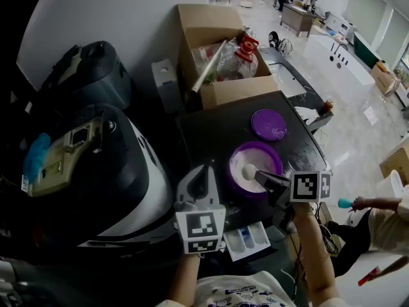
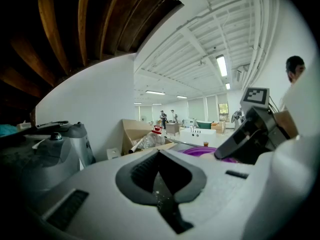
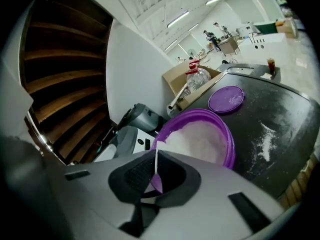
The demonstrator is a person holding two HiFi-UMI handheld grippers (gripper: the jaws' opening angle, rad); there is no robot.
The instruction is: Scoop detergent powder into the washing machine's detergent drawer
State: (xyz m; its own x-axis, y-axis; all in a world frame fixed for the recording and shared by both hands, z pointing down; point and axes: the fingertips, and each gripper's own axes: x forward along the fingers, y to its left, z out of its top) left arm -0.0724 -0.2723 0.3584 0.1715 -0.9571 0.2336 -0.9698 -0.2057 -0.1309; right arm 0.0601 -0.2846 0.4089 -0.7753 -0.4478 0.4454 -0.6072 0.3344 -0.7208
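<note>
While right gripper (image 1: 264, 180) clamps scoop (image 1: 249, 171), it sits inside purple tub (image 1: 233, 164).

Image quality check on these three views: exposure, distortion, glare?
Head view: black vignette at left, the near left half underexposed, far floor bright. Left gripper view: strong fisheye bending, black corners, ceiling lamp glaring. Right gripper view: same bending, powder in the purple tub nearly washed out.

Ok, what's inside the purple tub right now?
White powder fills the purple tub, with a scoop held by the right hand-held gripper resting in it. The powder covers the tub's bottom.
</note>
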